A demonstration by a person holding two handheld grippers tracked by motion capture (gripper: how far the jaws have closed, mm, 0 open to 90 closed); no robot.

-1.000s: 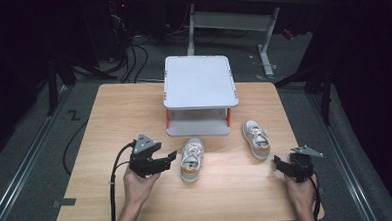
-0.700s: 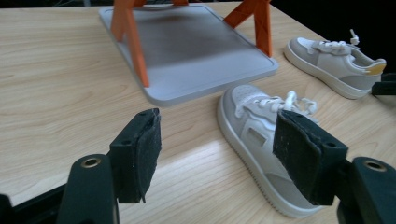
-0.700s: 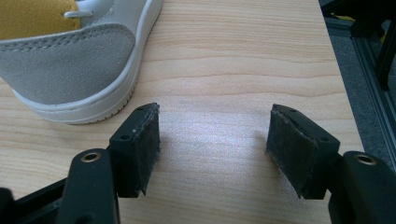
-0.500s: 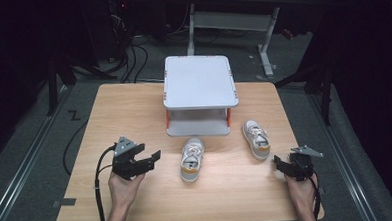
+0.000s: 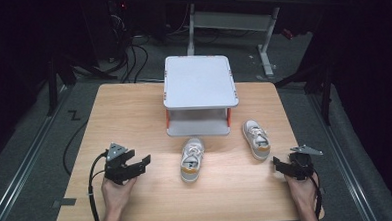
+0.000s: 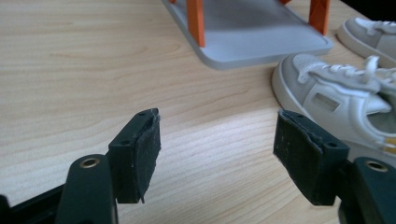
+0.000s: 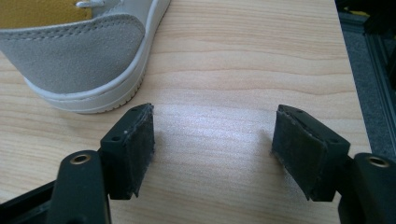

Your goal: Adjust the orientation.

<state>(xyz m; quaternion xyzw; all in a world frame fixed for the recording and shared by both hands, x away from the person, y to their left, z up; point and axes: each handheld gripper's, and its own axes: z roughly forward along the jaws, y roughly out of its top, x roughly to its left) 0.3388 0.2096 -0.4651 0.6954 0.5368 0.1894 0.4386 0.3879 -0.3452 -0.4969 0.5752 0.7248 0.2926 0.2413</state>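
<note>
On the wooden counter [image 5: 134, 113] stood a small grey two-tier rack [image 5: 198, 81] with orange posts, set toward the far middle. Two pale grey-and-white sneakers lay in front of it. The nearer sneaker [image 5: 192, 159] sat just before the rack's front edge, toe toward the rack and heel toward the person, with a yellow lining showing inside. The second sneaker [image 5: 256, 139] lay to the right of the rack's front corner, near the rack but apart from the first shoe.

The left tongs [image 5: 142, 162], held in the person's left hand [image 5: 116, 190], hovered low over the counter to the left of the nearer sneaker, pointing toward it and not touching it. In the left gripper view the left tongs [image 6: 217, 149] stood wide apart with bare wood between the pads and nothing held; the nearer sneaker [image 6: 336, 100] lay just beyond the right-hand pad, the rack's lower shelf [image 6: 261, 32] farther off, and part of the second sneaker [image 6: 371, 35] at the upper right edge.

The right tongs [image 5: 278, 164], in the person's right hand [image 5: 302, 188], rested near the counter's right front corner, close below the second sneaker's heel. In the right gripper view the right tongs [image 7: 212, 140] were likewise spread wide and empty over the wood, and the second sneaker's suede heel [image 7: 79, 56] sat just ahead of the left-hand pad, close but not in contact. A cable [image 5: 91, 195] trailed from the left tongs off the counter's front edge.
</note>
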